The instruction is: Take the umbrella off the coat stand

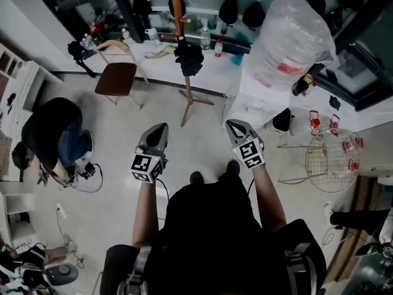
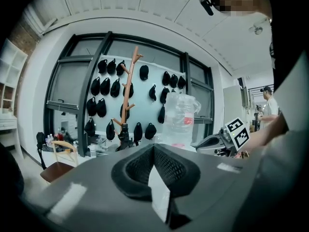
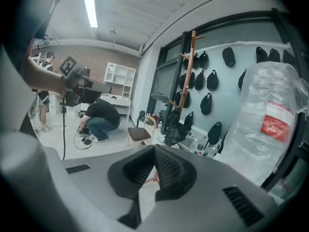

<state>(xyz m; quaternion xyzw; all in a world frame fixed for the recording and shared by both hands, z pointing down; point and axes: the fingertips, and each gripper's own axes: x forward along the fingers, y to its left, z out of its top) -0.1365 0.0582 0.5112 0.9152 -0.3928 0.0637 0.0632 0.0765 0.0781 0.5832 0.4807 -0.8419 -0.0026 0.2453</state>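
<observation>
Both claws empty. Left gripper [image 1: 160, 128] has its jaws pressed together with nothing between them; right gripper [image 1: 234, 124] likewise, pads meeting.

- Umbrella [image 1: 188, 57]: black, folded, hanging low on the coat stand [image 1: 176, 11]. It is straight ahead of both claws and well apart from them, with open floor between. In the right gripper view it sits just above the jaw tips, slightly left of centre. Nothing has been touched yet.
- Beside the path: wooden chair [image 1: 116, 77] ahead and left of the left claw; large plastic-wrapped bundle [image 1: 288, 35] ahead and right of the right claw.
- Crouching person [image 1: 52, 134] with cables, far out to the left of the left claw.

Risks as we judge them:
- Jaws must open before arrival. If they reach the umbrella closed, they will shove it against the pole rather than take it.
- The stand looks slender on spread feet. A sideways or downward pull on the umbrella, instead of a lift clear of its peg, could rock or tip it toward the counter behind.
- The loose black fabric may bunch, so a pinch on cloth alone could slip.
- We cannot tell how the umbrella is hooked on.
</observation>
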